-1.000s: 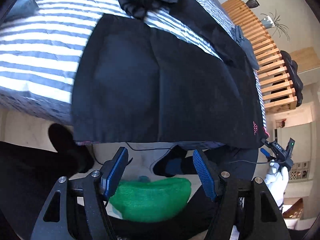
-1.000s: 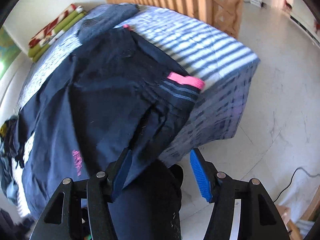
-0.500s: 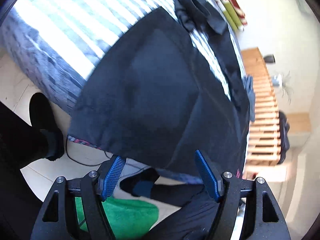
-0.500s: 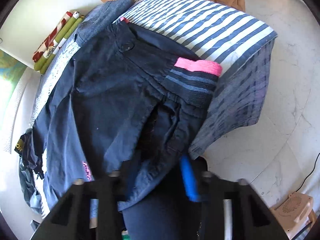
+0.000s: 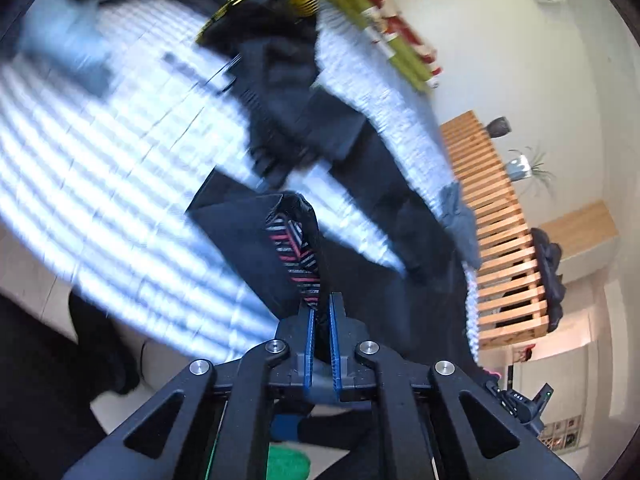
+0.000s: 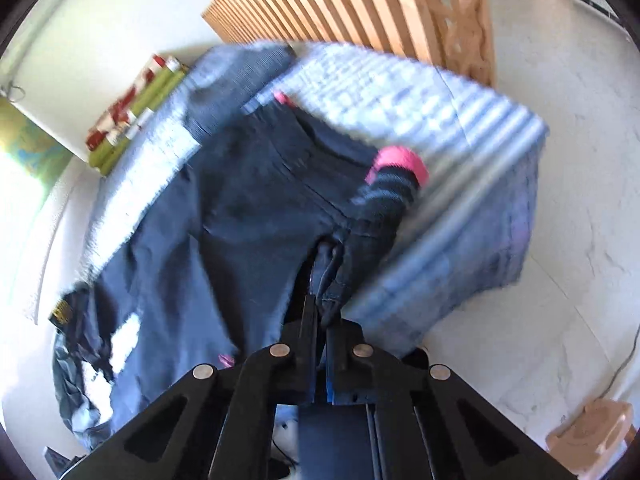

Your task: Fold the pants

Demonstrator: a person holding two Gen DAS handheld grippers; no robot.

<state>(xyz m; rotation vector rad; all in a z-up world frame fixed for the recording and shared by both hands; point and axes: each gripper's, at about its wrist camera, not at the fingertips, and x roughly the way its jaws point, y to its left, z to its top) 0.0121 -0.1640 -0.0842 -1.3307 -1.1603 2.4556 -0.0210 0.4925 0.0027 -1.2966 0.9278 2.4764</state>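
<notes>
Dark navy pants (image 6: 240, 216) lie spread on a bed with a blue-and-white striped cover (image 6: 460, 128). Their waist end carries a knit band with a pink edge (image 6: 396, 164). My right gripper (image 6: 320, 312) is shut on a bunched fold of the pants near the waist. In the left wrist view, my left gripper (image 5: 321, 312) is shut on the hem of a pant leg (image 5: 248, 240), lifted so its red-and-grey striped lining (image 5: 296, 256) shows. Both views are blurred by motion.
A pile of dark clothes (image 5: 276, 40) lies further up the bed. Rolled green-and-red mats (image 5: 392, 40) sit against the wall. A wooden slatted frame (image 5: 500, 240) stands beside the bed. Pale tiled floor (image 6: 540, 320) lies on the right, with a cardboard box (image 6: 592, 424).
Both grippers have gone from open to shut on the pants. The left one now holds the leg hem lifted up; the right one holds a fold near the waist.
</notes>
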